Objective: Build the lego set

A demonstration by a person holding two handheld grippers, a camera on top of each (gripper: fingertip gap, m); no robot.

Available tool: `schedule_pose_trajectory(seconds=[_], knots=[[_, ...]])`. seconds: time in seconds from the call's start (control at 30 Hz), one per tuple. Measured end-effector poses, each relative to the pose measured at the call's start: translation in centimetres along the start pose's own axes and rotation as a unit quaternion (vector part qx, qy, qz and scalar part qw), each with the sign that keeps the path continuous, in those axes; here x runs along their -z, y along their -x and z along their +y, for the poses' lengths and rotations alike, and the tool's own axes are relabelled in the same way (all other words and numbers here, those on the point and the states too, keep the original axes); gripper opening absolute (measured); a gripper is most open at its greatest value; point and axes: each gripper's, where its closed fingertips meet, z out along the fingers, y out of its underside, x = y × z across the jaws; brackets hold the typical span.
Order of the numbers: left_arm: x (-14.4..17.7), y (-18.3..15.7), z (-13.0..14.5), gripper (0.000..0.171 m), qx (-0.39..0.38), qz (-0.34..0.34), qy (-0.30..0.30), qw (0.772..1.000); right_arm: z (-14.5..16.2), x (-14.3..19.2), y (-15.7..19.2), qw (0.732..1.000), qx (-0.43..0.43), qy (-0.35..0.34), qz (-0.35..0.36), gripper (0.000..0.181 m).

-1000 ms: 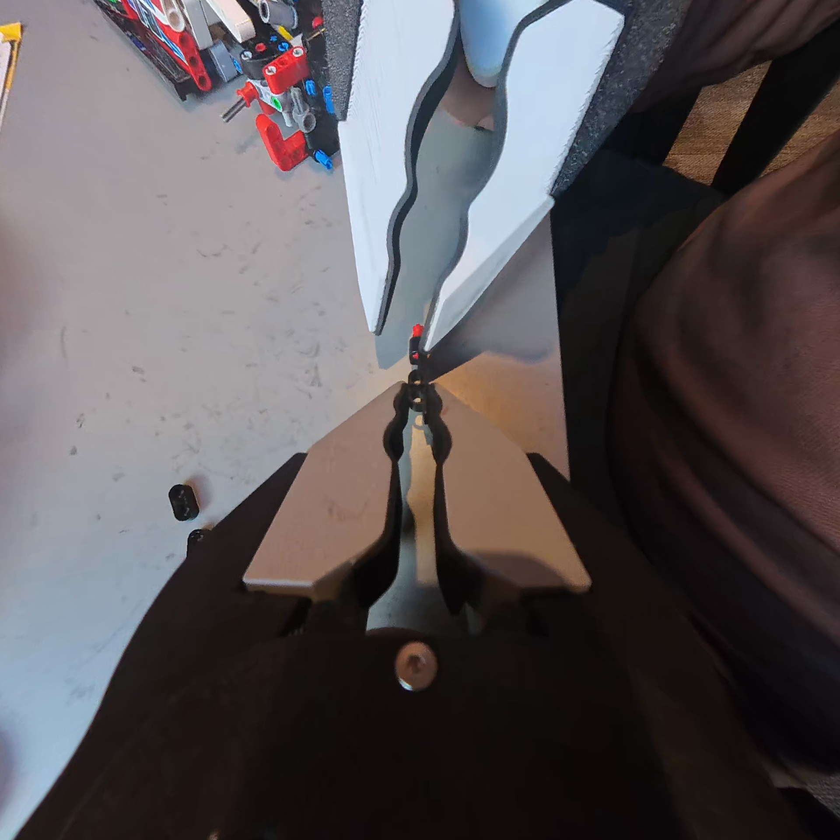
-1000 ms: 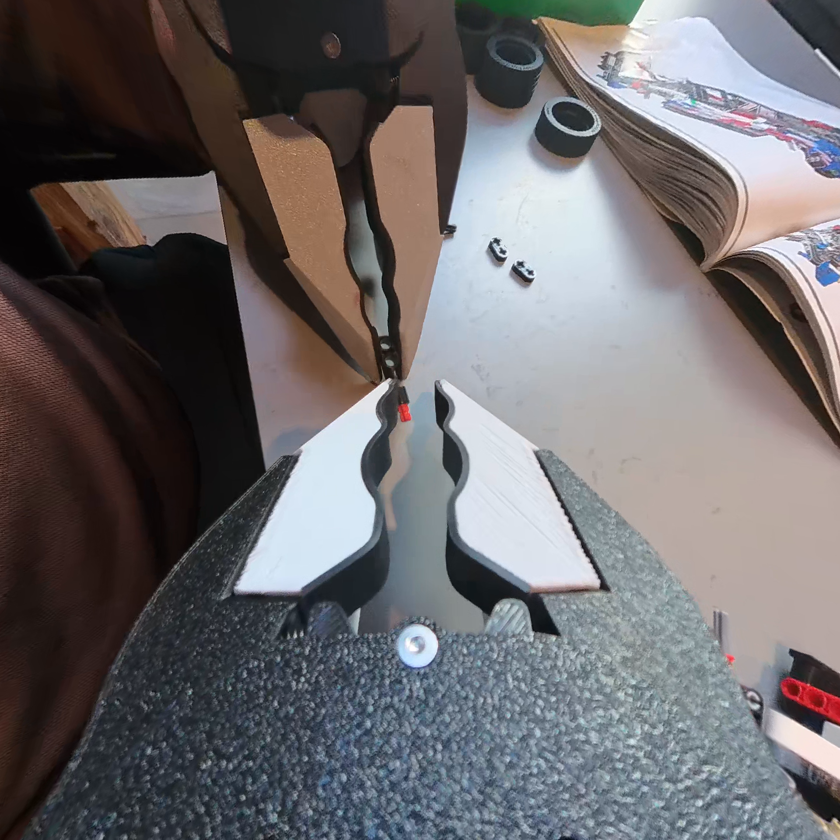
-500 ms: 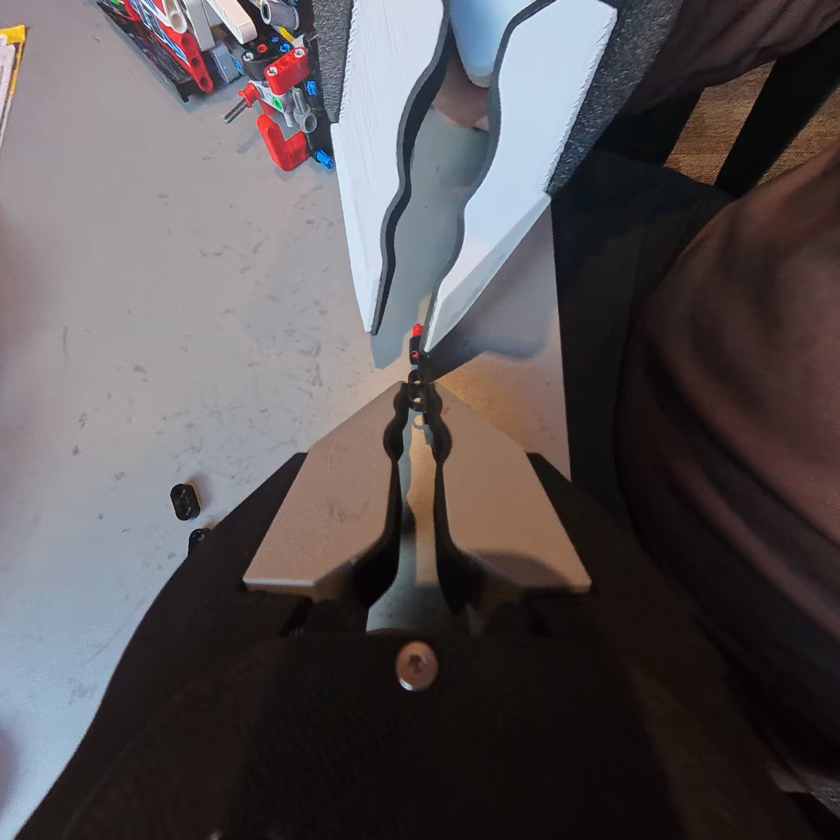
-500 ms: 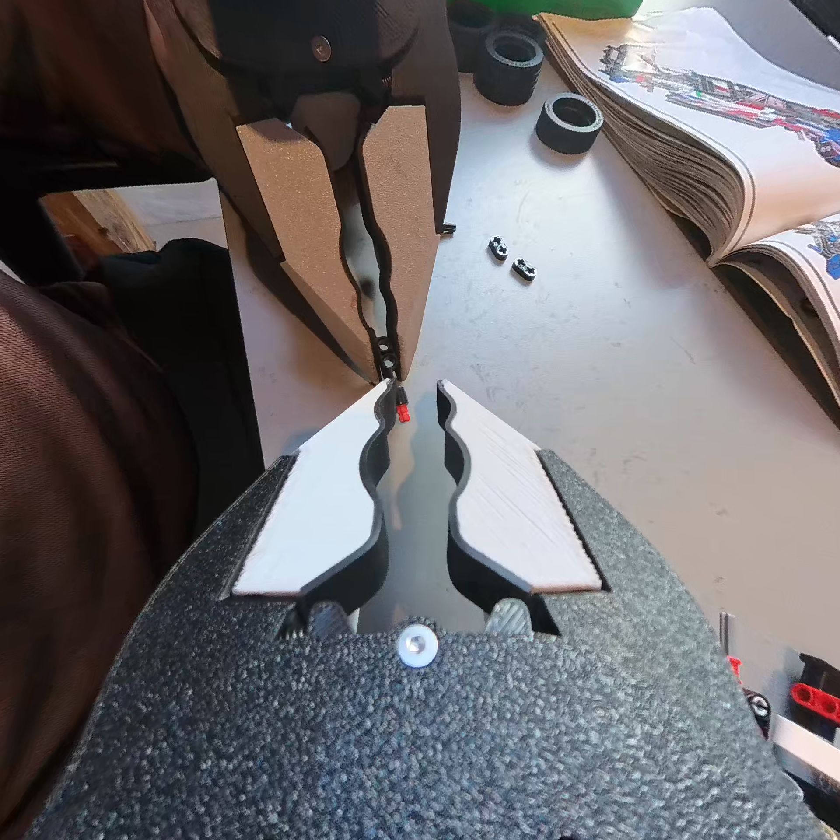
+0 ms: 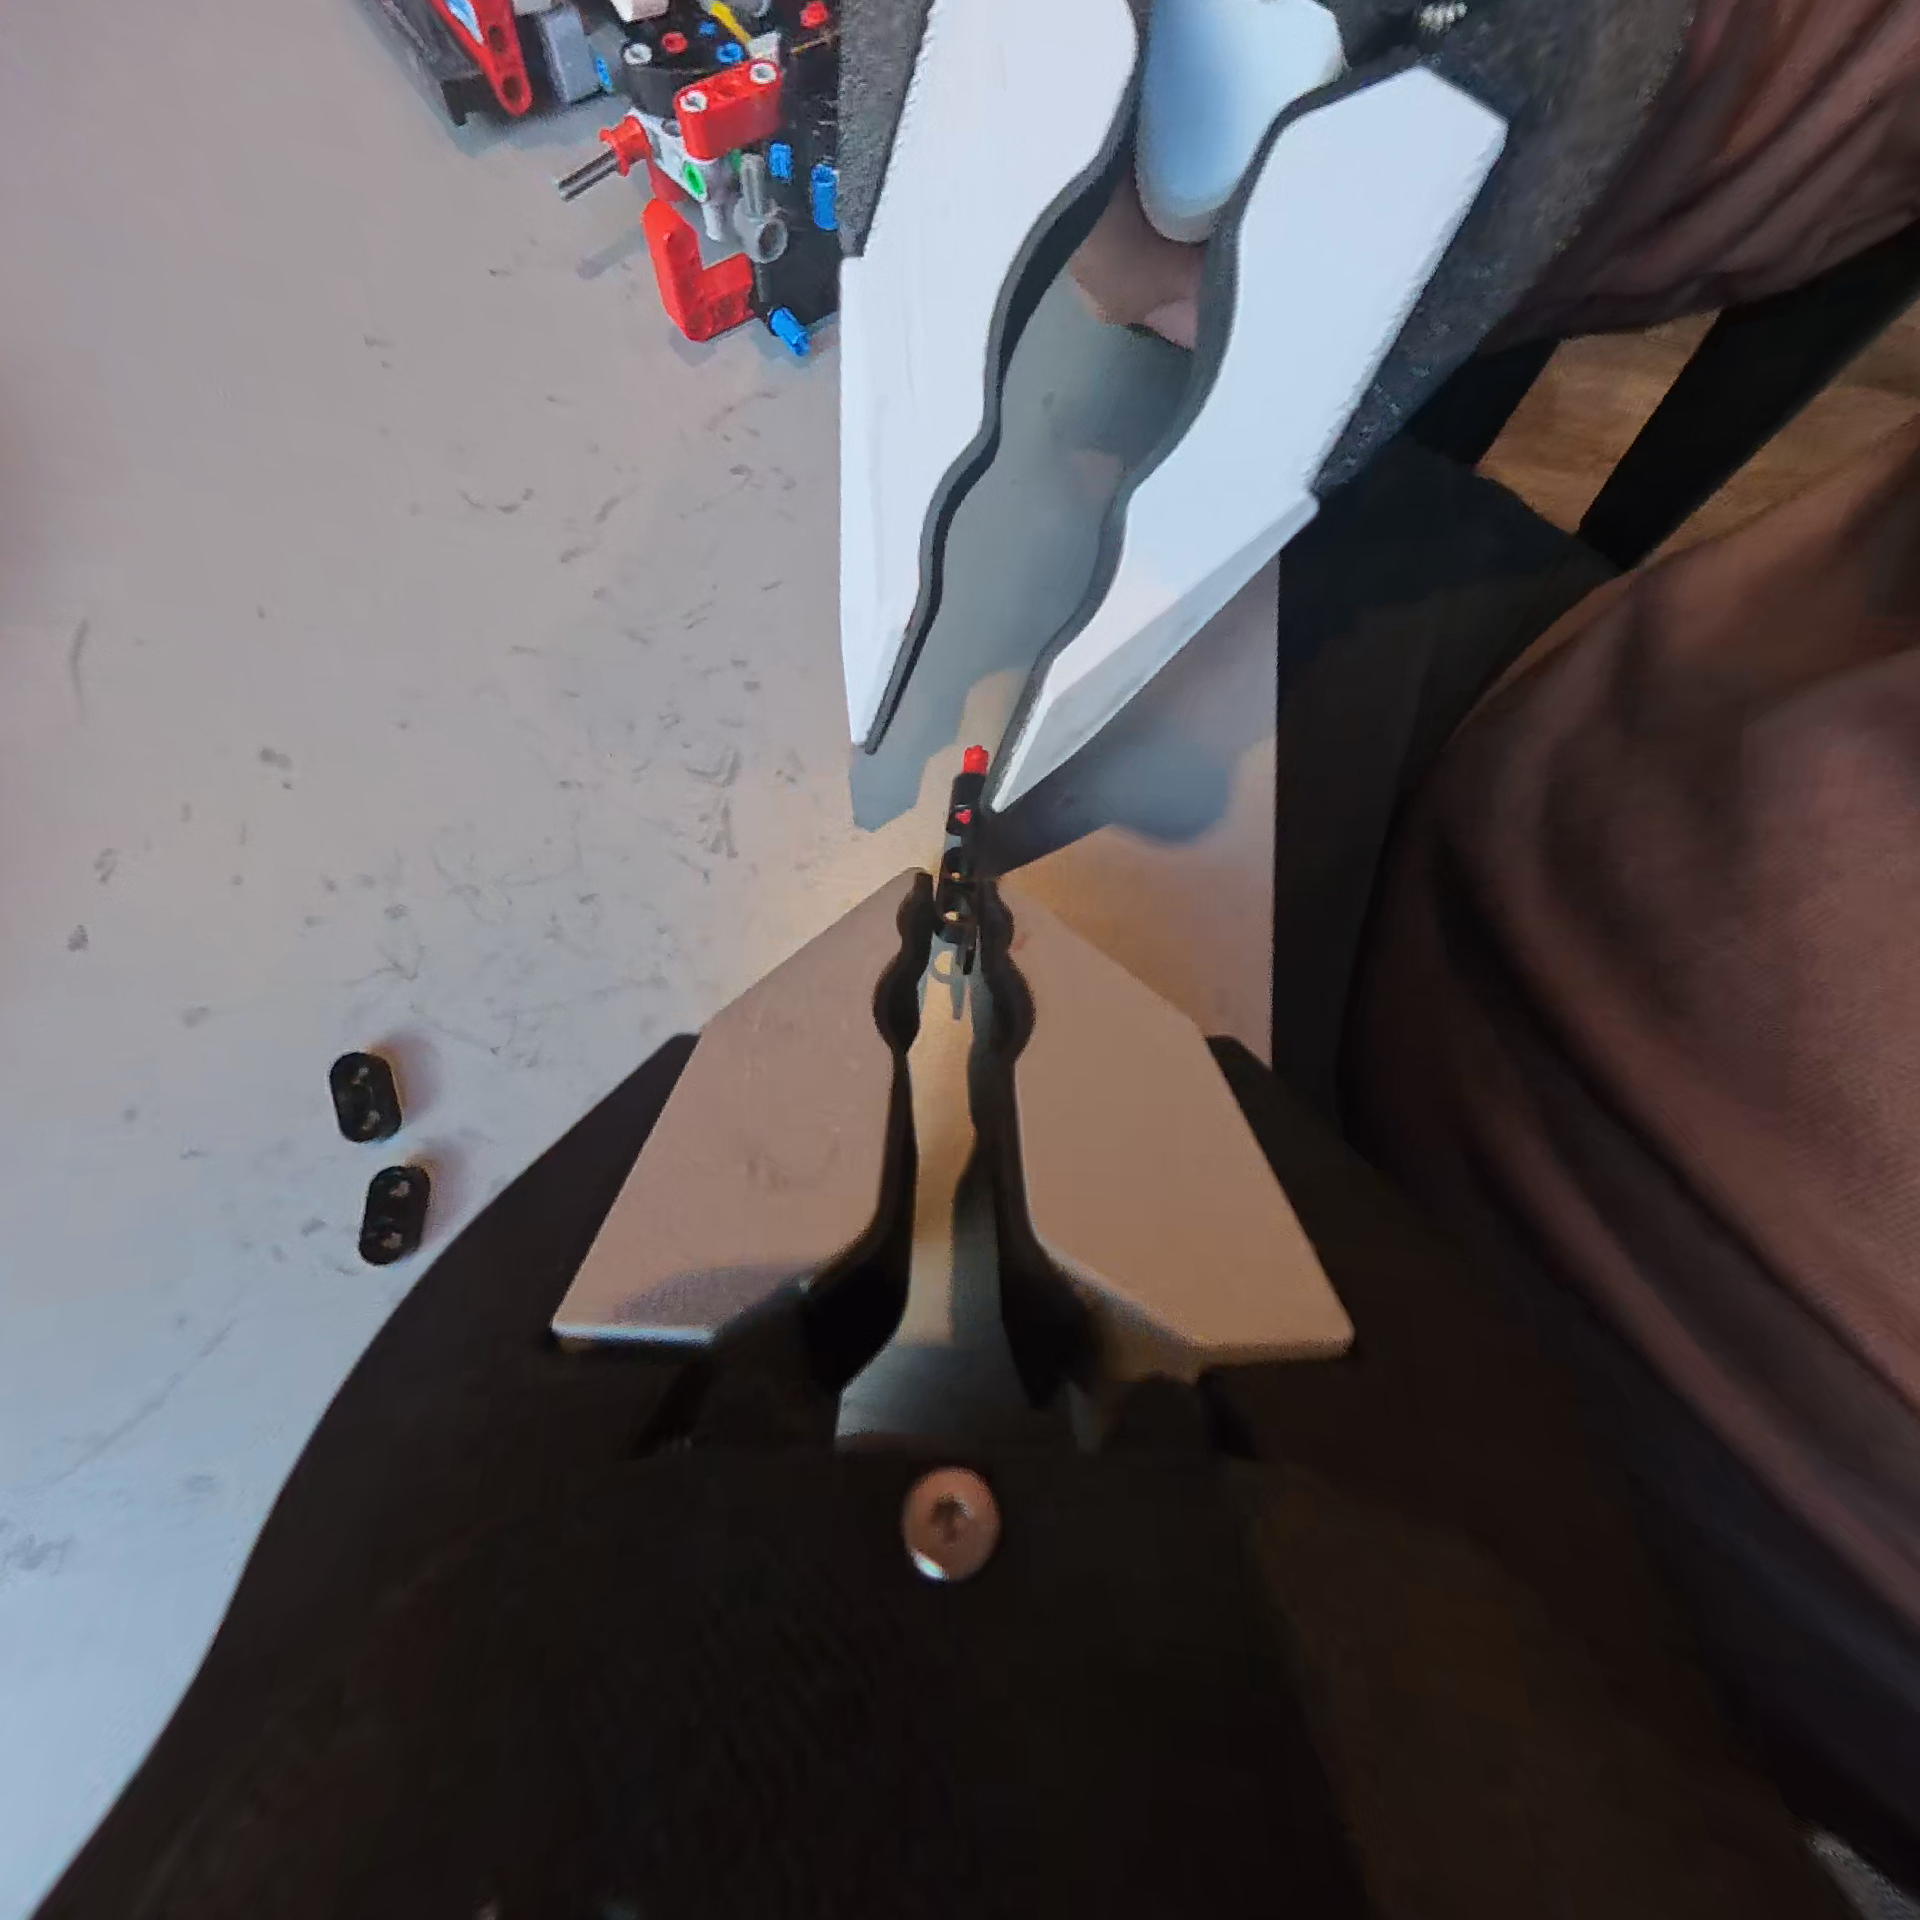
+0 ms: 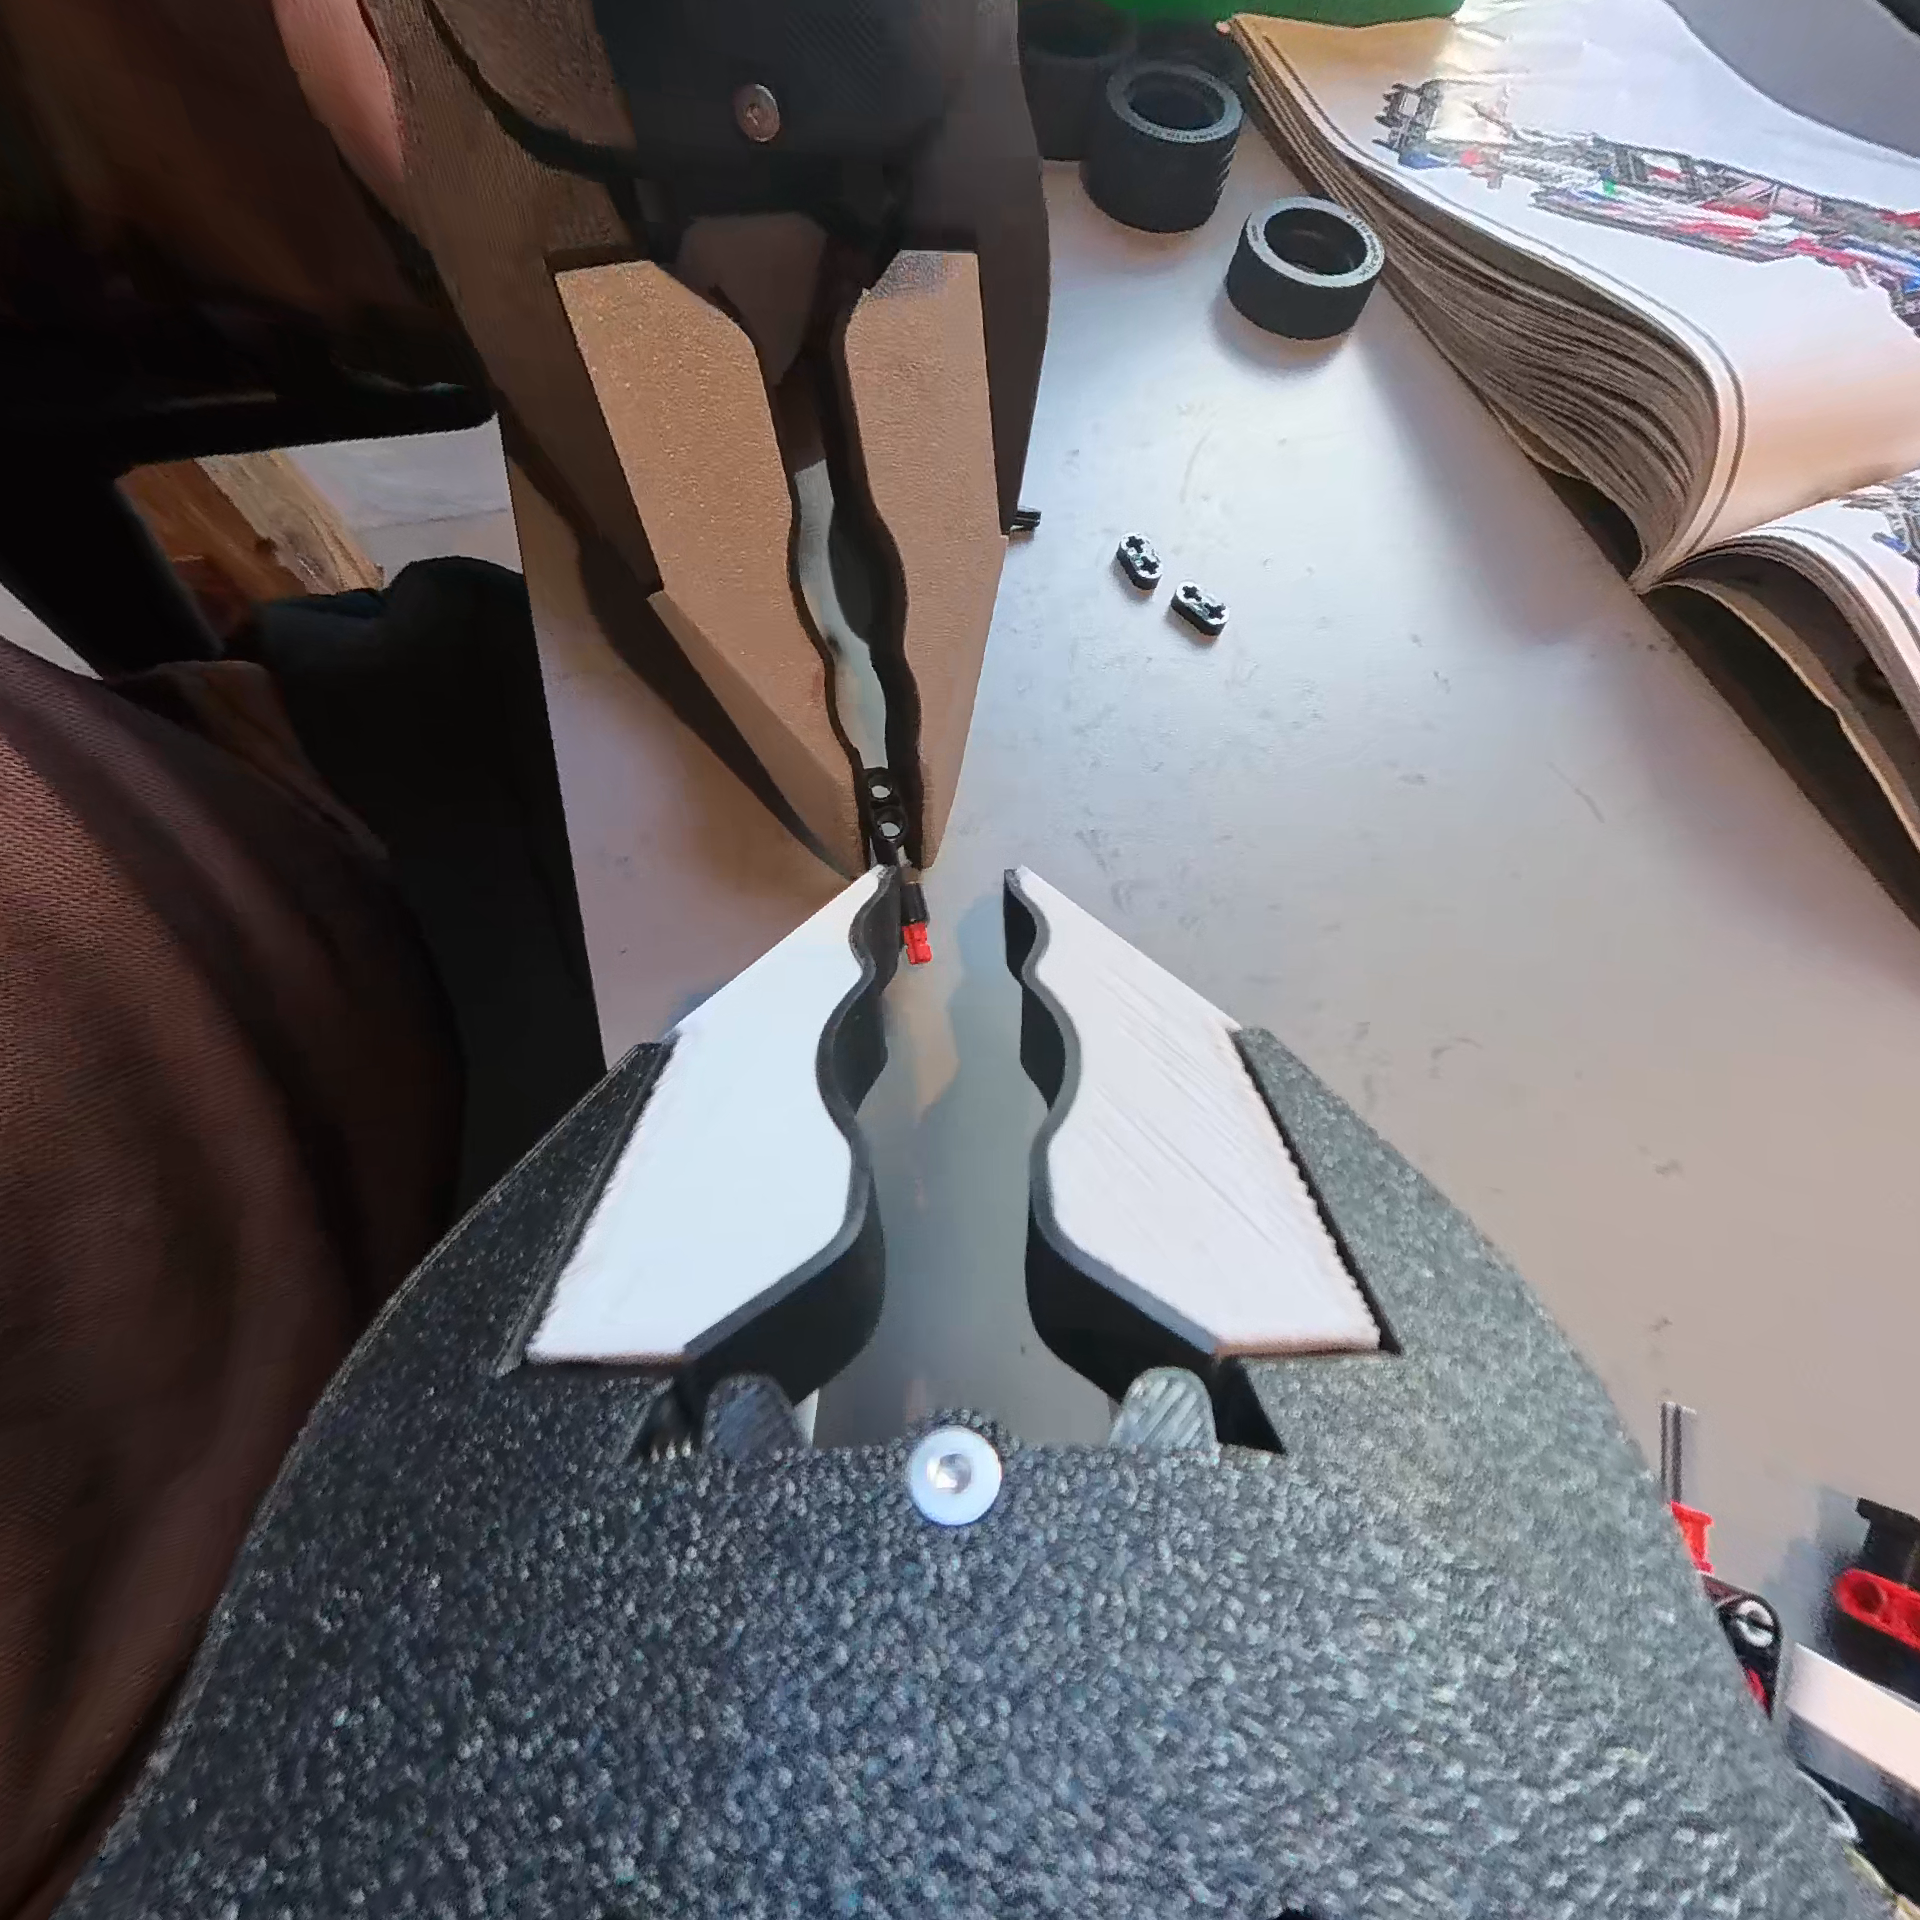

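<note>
My left gripper [image 5: 951,896] has tan fingers and is shut on a small black lego beam [image 5: 954,914] with holes, held above the table's near edge. A red pin [image 5: 972,761] sticks out of the beam's far end. My right gripper [image 6: 948,883] has white fingers and is open, tip to tip with the left gripper [image 6: 899,854]. The red pin [image 6: 915,940] lies just inside its left fingertip, and the black beam [image 6: 886,810] shows between the tan tips. The right gripper [image 5: 927,771] also shows in the left wrist view.
Two small black two-hole pieces [image 6: 1141,561] [image 6: 1198,608] lie on the grey table [image 6: 1351,831]. Black tyres [image 6: 1304,268] and an open instruction book [image 6: 1662,312] are beyond them. A part-built red and black model [image 5: 717,187] stands farther off. A person's brown clothing [image 5: 1662,1039] is beside the table edge. The tips of both grippers are at nearly the same place.
Both grippers shifted only slightly. The left stays shut on the beam. The right stays open at the red pin.
</note>
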Motion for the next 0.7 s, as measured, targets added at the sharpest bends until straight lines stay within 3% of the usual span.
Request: schedule_pose_trajectory(seconds=[0.1,0.3,0.57,0.7], knots=[[0.1,0.0,-0.1,0.01,0.051,0.01,-0.006,0.999,-0.1,0.1,-0.2,1.0,-0.001,-0.003,0.005,0.02],[1.7,1.1,0.4,0.049,0.11,-0.027,-0.033,0.993,-0.4,0.4,-0.9,0.999,-0.009,-0.018,0.028,0.02],[5.1,2.1,1.0,0.048,0.095,-0.111,-0.071,0.987,-0.7,0.8,-1.4,0.999,-0.021,-0.032,0.036,0.02],[7.4,5.6,0.9,0.032,0.115,-0.172,-0.076,0.975,-0.6,0.7,-1.4,0.999,-0.017,-0.028,0.039,0.02]])
